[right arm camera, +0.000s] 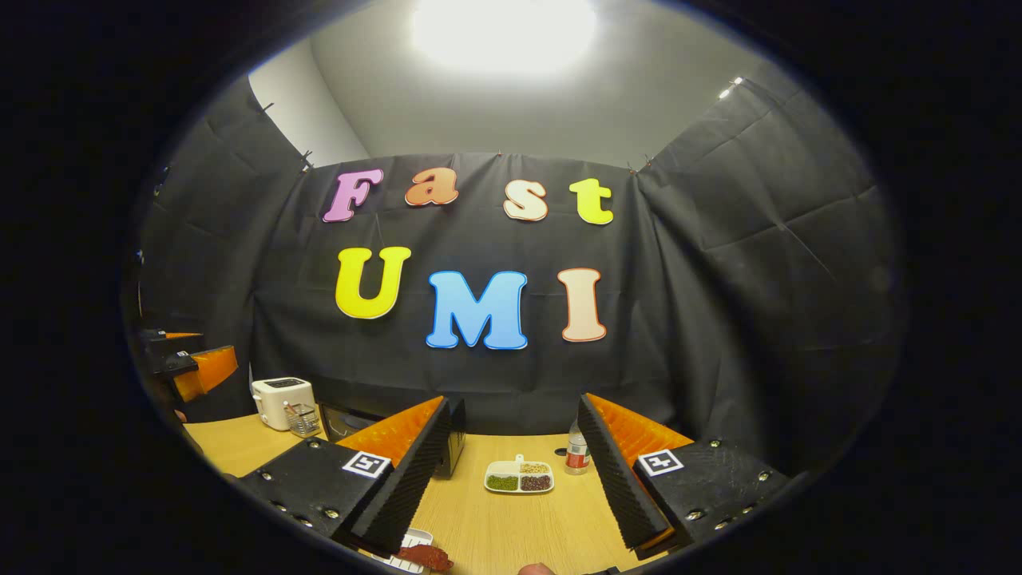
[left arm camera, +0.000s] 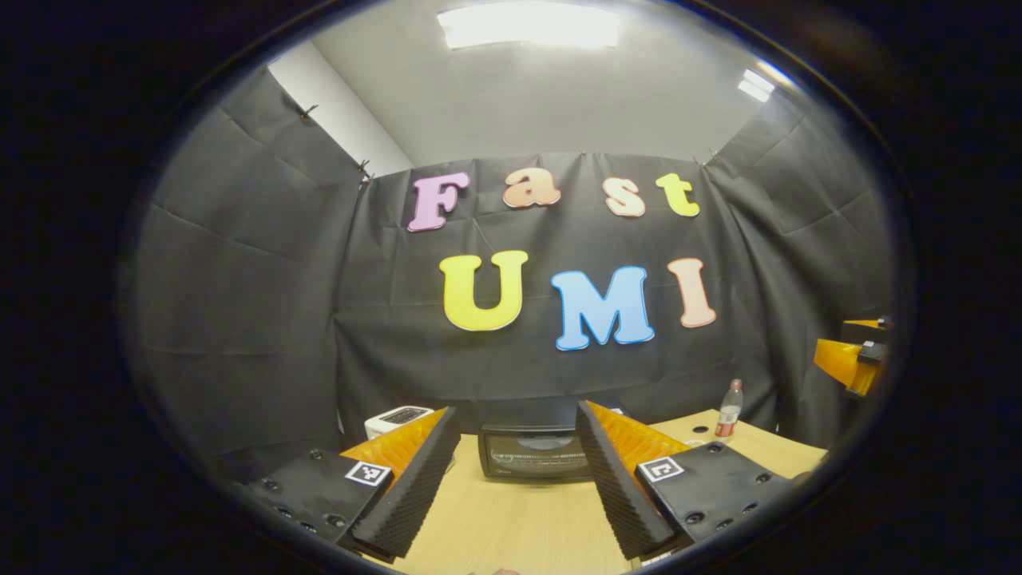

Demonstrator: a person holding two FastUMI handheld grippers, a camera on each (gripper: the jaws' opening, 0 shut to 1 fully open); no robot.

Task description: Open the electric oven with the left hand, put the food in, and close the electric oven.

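Wooden table [left arm camera: 511, 519] before a black cloth wall. In the left gripper view I see the oven [left arm camera: 533, 452] at lower centre, door closed, sides hidden by my spread, empty left gripper [left arm camera: 517, 487]. In the right gripper view, the right gripper [right arm camera: 511, 483] is spread, empty; food [right arm camera: 421, 556] at the bottom edge is cut off; a toaster [right arm camera: 281, 402] stands lower left.

The dark electric oven [left arm camera: 533, 454] stands upright at the back of the wooden surface [left arm camera: 511, 527] with its glass door shut, while the reddish food [right arm camera: 423, 556] lies on a white tray [right arm camera: 403, 559] at the surface's near edge.
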